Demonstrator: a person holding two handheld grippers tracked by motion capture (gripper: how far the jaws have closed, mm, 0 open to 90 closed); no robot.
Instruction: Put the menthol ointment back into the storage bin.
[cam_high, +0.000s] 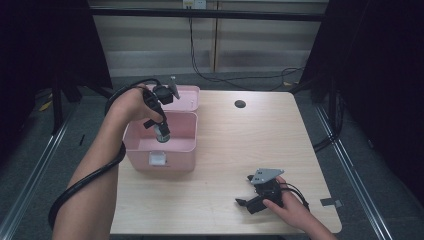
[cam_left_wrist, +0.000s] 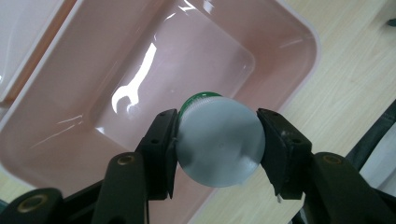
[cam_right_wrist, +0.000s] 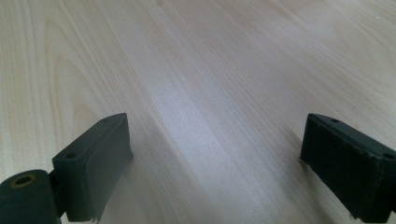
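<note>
While my left tool (cam_left_wrist: 217, 147) clamps a small round container (cam_left_wrist: 219, 140) with a white base and a green rim, I hold it above the open pink box (cam_left_wrist: 60, 126); its two pads press the container from both sides. In the high view the container (cam_high: 161, 132) hangs over the box (cam_high: 159, 150), which stands on the left part of the bench (cam_high: 240, 145), with its lid (cam_high: 187, 97) lying behind it. My right tool (cam_high: 245, 202) rests on the bench near the front edge, well apart from the box, its jaws wide with nothing between them
</note>
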